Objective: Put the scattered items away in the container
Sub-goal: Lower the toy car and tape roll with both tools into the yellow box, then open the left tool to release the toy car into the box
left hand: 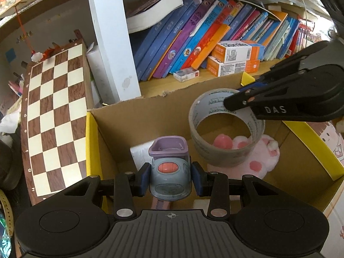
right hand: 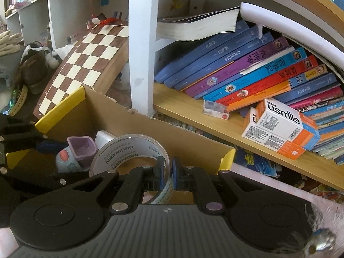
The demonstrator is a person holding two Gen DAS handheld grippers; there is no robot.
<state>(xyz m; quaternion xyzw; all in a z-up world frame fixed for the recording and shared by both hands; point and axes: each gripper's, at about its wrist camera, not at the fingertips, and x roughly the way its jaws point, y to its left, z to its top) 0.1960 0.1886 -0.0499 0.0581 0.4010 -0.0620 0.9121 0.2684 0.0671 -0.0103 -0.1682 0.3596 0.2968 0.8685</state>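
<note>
My left gripper (left hand: 170, 178) is shut on a grey and purple toy truck (left hand: 169, 167) and holds it over the open cardboard box (left hand: 137, 118) with yellow flaps. My right gripper (right hand: 169, 173) is shut on the wall of a clear tape roll (right hand: 129, 150); in the left wrist view it (left hand: 238, 99) holds the roll (left hand: 225, 148) above the box's right half. A pink plush paw (left hand: 262, 161) lies on the box floor under the roll. The toy truck also shows in the right wrist view (right hand: 75, 154), left of the roll.
A chessboard (left hand: 56, 118) leans at the left of the box. Behind the box stands a white shelf post (left hand: 111, 43) and a wooden shelf with slanted books (left hand: 193, 38) and orange-white cartons (left hand: 234, 58). A white object (left hand: 139, 152) lies in the box behind the truck.
</note>
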